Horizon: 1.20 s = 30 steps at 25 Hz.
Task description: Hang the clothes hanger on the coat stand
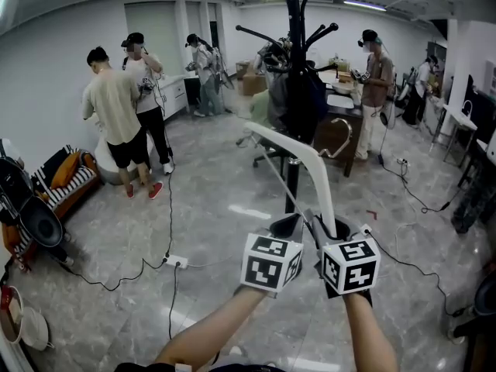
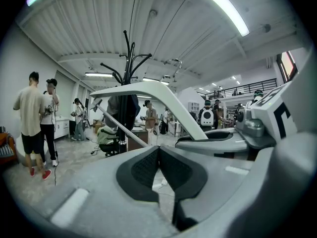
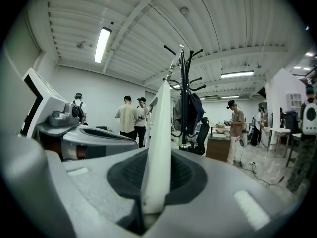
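While the right gripper is clamped on one arm of the white plastic clothes hanger, the left gripper sits just beside it, its dark pads pressed together on nothing. From the jaws the hanger slants up and to the left in the head view, toward the tall black metal coat stand. The stand is farther off on the glossy grey floor, with a dark garment draped on it. The hanger rests on none of its hooks.
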Each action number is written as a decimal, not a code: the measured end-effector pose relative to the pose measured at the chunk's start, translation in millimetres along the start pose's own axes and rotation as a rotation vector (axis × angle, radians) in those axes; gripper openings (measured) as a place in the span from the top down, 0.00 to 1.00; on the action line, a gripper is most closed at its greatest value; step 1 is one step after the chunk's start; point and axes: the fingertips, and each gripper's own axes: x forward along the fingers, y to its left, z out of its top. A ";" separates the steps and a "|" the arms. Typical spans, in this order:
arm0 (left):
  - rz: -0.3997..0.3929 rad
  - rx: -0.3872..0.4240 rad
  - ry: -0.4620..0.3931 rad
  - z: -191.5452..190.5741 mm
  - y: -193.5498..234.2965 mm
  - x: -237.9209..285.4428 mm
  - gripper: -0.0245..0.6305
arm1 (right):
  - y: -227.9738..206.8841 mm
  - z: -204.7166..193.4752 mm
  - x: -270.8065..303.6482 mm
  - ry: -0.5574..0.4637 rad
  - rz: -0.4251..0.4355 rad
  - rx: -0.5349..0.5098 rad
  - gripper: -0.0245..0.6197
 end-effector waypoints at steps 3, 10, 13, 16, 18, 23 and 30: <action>0.000 -0.003 0.000 0.9 10.5 10.7 0.96 | -3.1 0.5 14.6 0.007 0.007 -0.002 0.86; -0.027 -0.020 -0.013 0.5 42.9 46.9 0.96 | -13.7 -0.4 62.5 0.022 -0.012 -0.013 0.86; -0.034 -0.031 -0.017 4.7 68.0 61.9 0.96 | -16.3 7.3 89.3 0.027 -0.019 -0.019 0.86; -0.042 -0.042 -0.019 7.9 93.6 77.4 0.96 | -16.8 12.5 116.7 0.031 -0.018 -0.025 0.86; -0.047 -0.046 -0.021 9.2 109.7 86.2 0.96 | -15.3 13.5 134.2 0.036 -0.018 -0.027 0.86; -0.071 -0.048 -0.025 18.8 139.0 105.7 0.96 | -20.7 22.7 169.6 0.048 -0.031 -0.043 0.86; -0.101 -0.043 -0.025 29.5 180.5 126.7 0.96 | -28.9 44.3 212.0 0.048 -0.065 -0.063 0.86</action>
